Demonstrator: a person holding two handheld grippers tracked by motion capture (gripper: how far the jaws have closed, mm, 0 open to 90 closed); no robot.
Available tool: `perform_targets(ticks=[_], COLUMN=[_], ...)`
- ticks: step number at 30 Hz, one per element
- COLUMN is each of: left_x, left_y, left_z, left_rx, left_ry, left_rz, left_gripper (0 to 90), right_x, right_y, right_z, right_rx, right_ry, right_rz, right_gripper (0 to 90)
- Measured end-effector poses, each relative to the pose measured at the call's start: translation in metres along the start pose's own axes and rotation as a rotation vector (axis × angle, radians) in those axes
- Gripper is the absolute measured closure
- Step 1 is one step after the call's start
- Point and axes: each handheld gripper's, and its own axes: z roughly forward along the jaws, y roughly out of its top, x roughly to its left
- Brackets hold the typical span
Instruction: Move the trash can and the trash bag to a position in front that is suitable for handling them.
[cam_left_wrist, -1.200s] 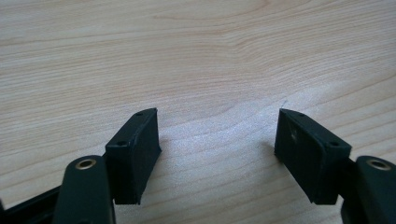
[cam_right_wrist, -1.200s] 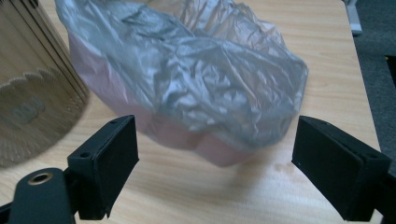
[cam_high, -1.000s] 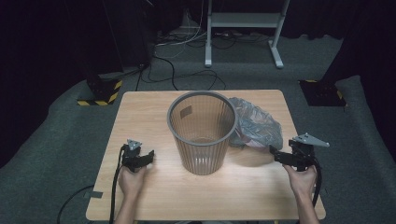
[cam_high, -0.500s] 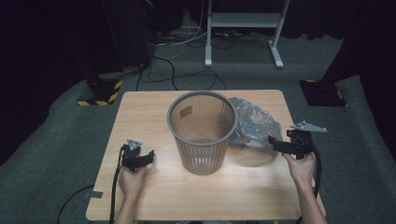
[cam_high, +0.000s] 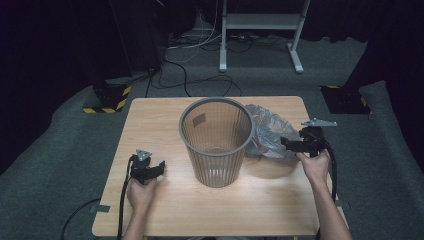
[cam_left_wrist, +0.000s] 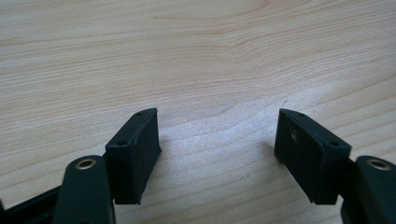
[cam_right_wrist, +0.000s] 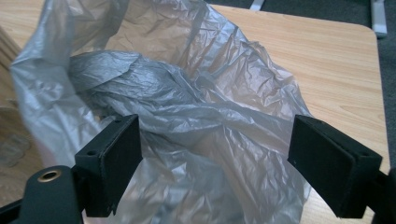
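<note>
A grey ribbed wastebasket (cam_high: 216, 140) stands upright in the middle of the wooden table (cam_high: 165, 115). Behind and to its right lies a crumpled grey translucent plastic bag (cam_high: 267, 131) (cam_right_wrist: 187, 116). My right gripper (cam_high: 286, 143) (cam_right_wrist: 215, 163) hovers open at the bag's right edge, jaws wide apart with the bag's folds just in front of them and nothing clamped. My left gripper (cam_high: 159, 167) (cam_left_wrist: 217, 154) rests low near the table's front left, open over bare wood.
The table's right edge runs close behind the bag (cam_right_wrist: 380, 93). Cables (cam_high: 200, 75), a white metal stand (cam_high: 260, 30) and a yellow-black striped block (cam_high: 107, 102) lie on the grey floor beyond the table.
My right gripper has moved forward and left along the table's right side, up to the plastic bag. The left gripper has stayed put.
</note>
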Motion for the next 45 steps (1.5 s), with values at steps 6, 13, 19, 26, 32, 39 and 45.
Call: perform_targets(ticks=[6, 13, 19, 26, 32, 39, 45], left_x=[0.0, 0.0, 0.0, 0.0, 0.0, 0.0, 0.0], left_y=[0.0, 0.0, 0.0, 0.0, 0.0, 0.0, 0.0], left_z=[0.0, 0.0, 0.0, 0.0, 0.0, 0.0, 0.0], left_rx=[0.001, 0.001, 0.001, 0.001, 0.001, 0.001, 0.001], left_ry=[0.001, 0.001, 0.0, 0.0, 0.0, 0.0, 0.0], left_rz=[0.0, 0.0, 0.0, 0.0, 0.0, -0.001, 0.0], left_gripper=[31.0, 31.0, 30.9, 31.0, 30.9, 30.9, 30.9], right_x=[-0.001, 0.002, 0.002, 0.009, 0.016, 0.02, 0.019], right_y=[0.008, 0.021, 0.024, 0.023, 0.019, 0.013, 0.01], right_z=[0.016, 0.035, 0.055, 0.074, 0.09, 0.098, 0.098], right_rx=[0.047, 0.093, 0.135, 0.194, 0.264, 0.302, 0.303], right_ry=[0.011, 0.043, 0.087, 0.135, 0.132, 0.149, 0.165], right_rz=[-0.013, -0.032, -0.036, -0.068, -0.119, -0.16, -0.146], right_gripper=[17.3, 17.4, 18.1, 19.6, 28.4, 58.8, 74.0])
